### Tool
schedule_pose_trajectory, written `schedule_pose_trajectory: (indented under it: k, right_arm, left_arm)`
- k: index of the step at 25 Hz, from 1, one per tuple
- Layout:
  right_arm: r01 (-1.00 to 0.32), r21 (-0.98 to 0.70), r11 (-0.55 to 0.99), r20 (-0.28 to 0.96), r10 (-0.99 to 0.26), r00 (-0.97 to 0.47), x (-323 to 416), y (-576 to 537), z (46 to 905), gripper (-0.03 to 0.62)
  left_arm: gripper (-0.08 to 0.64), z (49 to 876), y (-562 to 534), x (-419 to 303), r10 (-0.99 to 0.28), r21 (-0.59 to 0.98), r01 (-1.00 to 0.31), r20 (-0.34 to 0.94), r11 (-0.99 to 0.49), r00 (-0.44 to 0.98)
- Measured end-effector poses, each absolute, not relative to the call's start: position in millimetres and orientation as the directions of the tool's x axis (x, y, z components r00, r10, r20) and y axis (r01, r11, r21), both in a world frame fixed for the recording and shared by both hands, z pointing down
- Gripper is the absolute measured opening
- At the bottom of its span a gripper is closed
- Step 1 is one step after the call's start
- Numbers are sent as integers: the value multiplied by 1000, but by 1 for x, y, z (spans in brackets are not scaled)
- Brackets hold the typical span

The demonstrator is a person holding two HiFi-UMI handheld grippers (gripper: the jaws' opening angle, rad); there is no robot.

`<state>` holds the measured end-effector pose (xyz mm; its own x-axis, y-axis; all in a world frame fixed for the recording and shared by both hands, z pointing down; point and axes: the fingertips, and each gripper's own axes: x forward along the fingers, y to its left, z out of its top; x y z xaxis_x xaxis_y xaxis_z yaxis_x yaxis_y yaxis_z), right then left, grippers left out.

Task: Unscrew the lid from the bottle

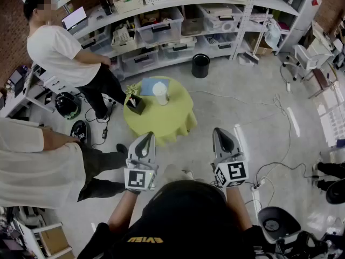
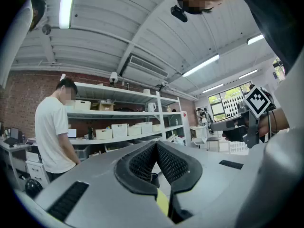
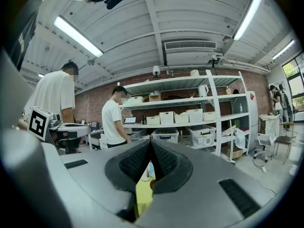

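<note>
A: Head view first. Where is the bottle (image 1: 160, 94)?
B: Upright on the round yellow-green bench (image 1: 175, 124), long axis vertical. The lid (image 1: 159, 86) is on top, not yet off, I think. Just beside it is a black box (image 1: 136, 104) w/ a small plant.
A: And the claws?
B: Left claw (image 1: 145, 138) and right claw (image 1: 223, 135) hover close to the person's body, well apart from the bottle. It lies ahead of them, approx. in line w/ the left claw, so the left one is nearer.
A: Left gripper view?
B: Jaws pressed together, nothing between. Only a yellow bit of bench shows under them. No bottle seen here.
A: Right gripper view?
B: Same: jaws together, empty. Yellow bench shows through the low gap. Sth pale is there, but I cannot tell if it is the bottle.
A: Room?
B: Grey floor (image 1: 237, 85) w/ cables (image 1: 280, 109), shelves (image 1: 178, 20) w/ boxes at the back, a person in a white shirt (image 1: 62, 50) at left.
A: Next?
B: Probably both claws must reach forward and down, and open first.
</note>
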<state>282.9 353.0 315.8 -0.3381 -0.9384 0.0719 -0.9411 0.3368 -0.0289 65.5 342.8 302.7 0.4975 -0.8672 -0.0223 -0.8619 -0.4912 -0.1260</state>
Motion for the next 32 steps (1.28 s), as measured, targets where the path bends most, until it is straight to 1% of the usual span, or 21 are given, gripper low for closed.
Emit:
schedule_pose_trajectory:
  k: [5, 8, 14, 18, 22, 27, 30, 32]
  right_arm:
    - [-933, -9, 360, 53, -932, -360, 274, 348, 305, 2]
    - [-929, 10, 371, 54, -928, -370, 269, 345, 303, 2]
    - [-924, 7, 383, 89, -920, -381, 266, 341, 311, 2]
    - [-923, 9, 385, 85, -920, -383, 266, 342, 313, 2]
    - [-934, -10, 358, 88, -930, -357, 274, 338, 317, 2]
    - [-943, -17, 333, 87, -939, -334, 274, 333, 318, 2]
    - [-940, -14, 341, 86, -936, -341, 270, 334, 318, 20]
    - [-936, -11, 352, 87, -932, -351, 267, 333, 319, 46]
  left_arm:
    - [18, 308, 334, 51, -893, -38, -893, 3, -449, 449]
    - [18, 308, 331, 51, -902, -55, -901, 2, -430, 431]
    - [18, 312, 330, 57, -891, -50, -889, 21, -455, 454]
    - [18, 318, 330, 64, -881, -54, -879, 43, -473, 472]
    - [18, 315, 330, 74, -868, -93, -863, 38, -496, 495]
    - [18, 320, 330, 67, -875, -85, -871, 59, -484, 480]
    - [18, 322, 331, 63, -876, -79, -872, 63, -482, 479]
    - [18, 323, 330, 62, -875, -78, -872, 67, -483, 479]
